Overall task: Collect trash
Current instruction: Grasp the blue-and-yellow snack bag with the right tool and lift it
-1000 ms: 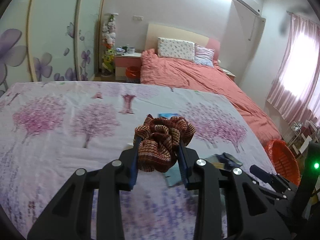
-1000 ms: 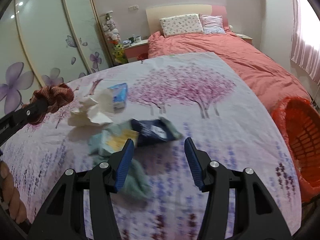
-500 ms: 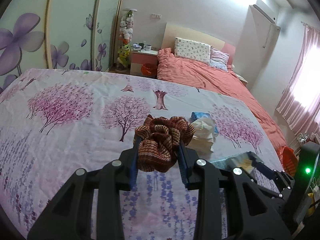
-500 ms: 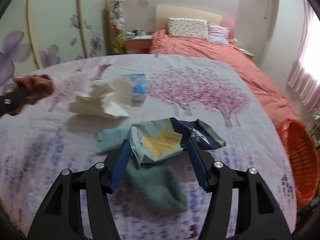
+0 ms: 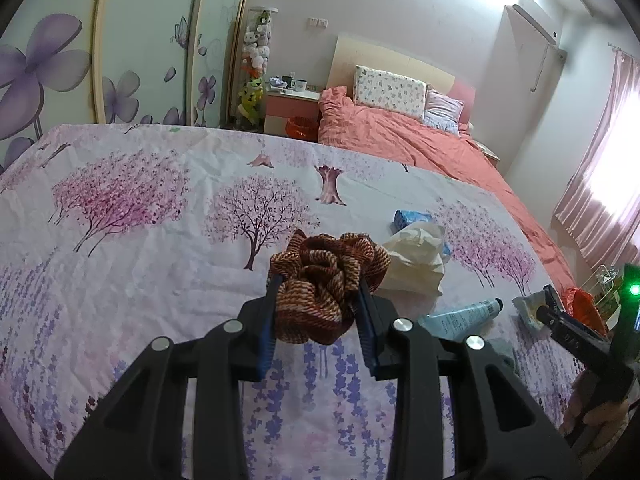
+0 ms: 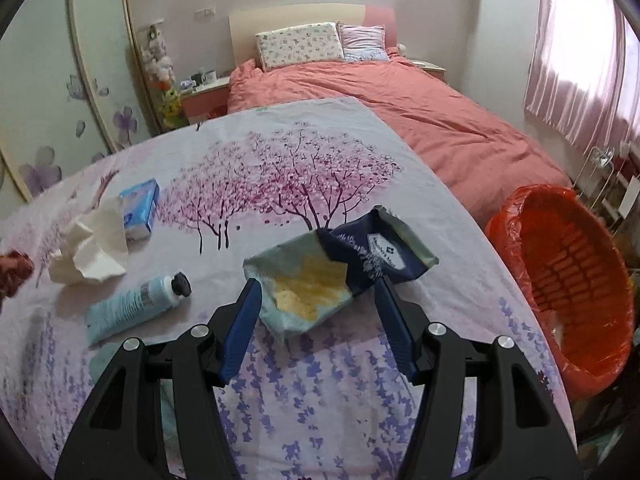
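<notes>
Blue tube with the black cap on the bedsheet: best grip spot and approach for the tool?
Probably grip the blue tube mid-body, coming from above with the fingers across its width. It lies flat on the bedsheet, cap toward the wrapper, with bare sheet on both long sides; the flat tail end is thin.

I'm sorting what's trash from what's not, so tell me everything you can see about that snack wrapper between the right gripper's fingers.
The snack wrapper is a crumpled, torn-open foil-like bag, pale grey-green with a yellow patch on the near half and dark navy with white print on the far half. It is lifted off the floral sheet, tilted, pinched at both sides by the right gripper, whose jaws have just been opening slightly. The red-lined basket stands to its right.
</notes>
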A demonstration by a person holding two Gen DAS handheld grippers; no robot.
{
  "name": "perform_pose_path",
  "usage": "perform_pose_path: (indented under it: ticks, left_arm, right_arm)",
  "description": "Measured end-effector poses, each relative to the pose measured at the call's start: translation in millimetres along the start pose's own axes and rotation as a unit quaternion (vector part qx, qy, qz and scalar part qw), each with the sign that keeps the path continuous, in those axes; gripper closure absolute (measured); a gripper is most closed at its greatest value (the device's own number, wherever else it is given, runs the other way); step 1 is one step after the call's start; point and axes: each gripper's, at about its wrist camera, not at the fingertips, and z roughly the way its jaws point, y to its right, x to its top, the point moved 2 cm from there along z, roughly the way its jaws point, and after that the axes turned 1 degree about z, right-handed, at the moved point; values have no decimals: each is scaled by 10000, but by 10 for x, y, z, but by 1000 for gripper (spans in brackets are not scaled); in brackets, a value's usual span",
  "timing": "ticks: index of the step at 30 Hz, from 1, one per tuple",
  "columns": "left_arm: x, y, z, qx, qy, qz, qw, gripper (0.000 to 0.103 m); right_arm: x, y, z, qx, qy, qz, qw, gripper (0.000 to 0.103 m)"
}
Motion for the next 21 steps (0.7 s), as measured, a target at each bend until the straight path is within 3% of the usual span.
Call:
perform_pose_path:
  ticks: [4, 10, 14, 21]
  left_arm:
    - [-8, 8, 6, 0, -4, 6, 10000, 69]
    - [-19, 26, 19, 22, -31, 51, 10000, 69]
    - [-31, 44, 27, 14, -55, 33, 10000, 69]
    - [-36, 79, 34, -41, -36, 85, 9999, 69]
  right_arm:
    - [8, -3, 53, 95, -69, 232, 9997, 39]
    - [116, -105, 133, -111, 89, 591, 9982, 25]
    - [144, -189, 334, -473, -157, 239, 9985, 25]
    - [28, 130, 227, -268, -179, 270, 9991, 31]
